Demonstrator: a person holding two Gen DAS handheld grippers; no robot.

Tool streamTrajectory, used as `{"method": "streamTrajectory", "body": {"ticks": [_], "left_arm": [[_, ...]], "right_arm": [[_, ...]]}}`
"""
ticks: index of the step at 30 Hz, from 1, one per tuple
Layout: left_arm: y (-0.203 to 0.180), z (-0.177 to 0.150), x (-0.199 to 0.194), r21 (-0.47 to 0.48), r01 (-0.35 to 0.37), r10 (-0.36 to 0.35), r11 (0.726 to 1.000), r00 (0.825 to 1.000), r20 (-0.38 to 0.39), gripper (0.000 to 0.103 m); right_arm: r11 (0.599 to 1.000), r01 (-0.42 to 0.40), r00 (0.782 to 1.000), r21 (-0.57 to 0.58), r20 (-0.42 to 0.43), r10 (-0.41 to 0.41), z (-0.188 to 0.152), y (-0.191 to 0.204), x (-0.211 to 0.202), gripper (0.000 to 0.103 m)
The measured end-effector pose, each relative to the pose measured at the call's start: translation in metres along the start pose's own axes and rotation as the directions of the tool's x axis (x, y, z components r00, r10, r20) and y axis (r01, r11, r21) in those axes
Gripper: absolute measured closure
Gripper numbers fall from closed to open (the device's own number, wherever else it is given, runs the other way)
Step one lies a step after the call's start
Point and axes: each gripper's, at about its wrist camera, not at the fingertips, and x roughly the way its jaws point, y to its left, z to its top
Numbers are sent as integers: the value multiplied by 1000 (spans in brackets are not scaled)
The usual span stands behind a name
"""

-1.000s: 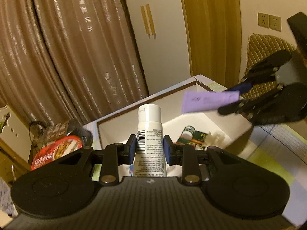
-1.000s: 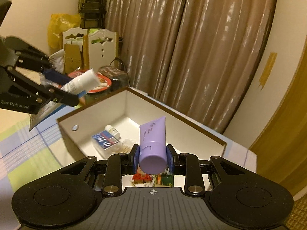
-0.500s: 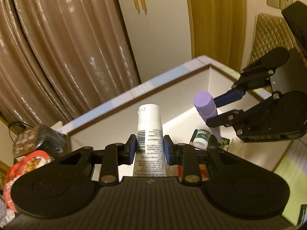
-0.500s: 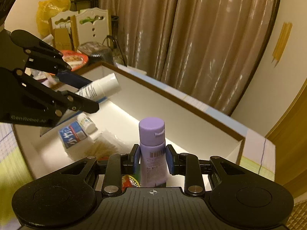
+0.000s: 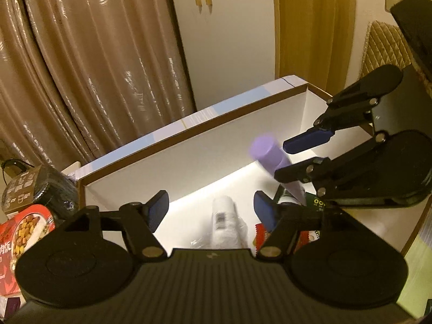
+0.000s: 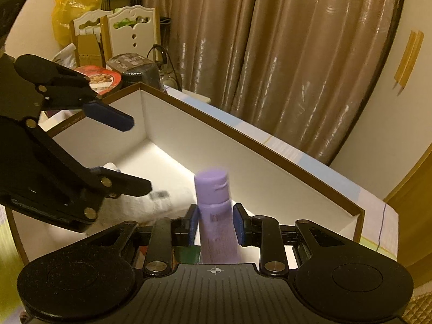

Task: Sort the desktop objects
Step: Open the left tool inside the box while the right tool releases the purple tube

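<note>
In the left wrist view, the left hand-held gripper (image 5: 211,210) stood with its jaws wide apart, gripping nothing; the blurred white tube (image 5: 226,222) lay between and below them in the white box (image 5: 189,156). At centre bottom of the right wrist view, the right hand-held gripper (image 6: 215,224) was clamped on the purple tube (image 6: 216,210), cap upward, over the box.

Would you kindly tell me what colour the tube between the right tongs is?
The tube is pale purple, cap included; the right wrist view shows it best.
</note>
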Motion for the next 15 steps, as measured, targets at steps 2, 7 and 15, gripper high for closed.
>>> {"method": "streamTrajectory", "body": {"ticks": [2, 7, 15], "left_arm": [[3, -2, -2, -7, -6, 6, 1000, 1000, -3, 38], [7, -8, -8, -12, -17, 17, 1000, 1000, -10, 38], [5, -8, -23, -10, -22, 22, 1000, 1000, -9, 38]], "right_arm": [[1000, -3, 1000, -3, 1, 3, 1, 1, 1, 75], [1000, -3, 1000, -11, 10, 3, 7, 6, 6, 75], [1000, -1, 1000, -19, 13, 1, 9, 12, 5, 75]]}}
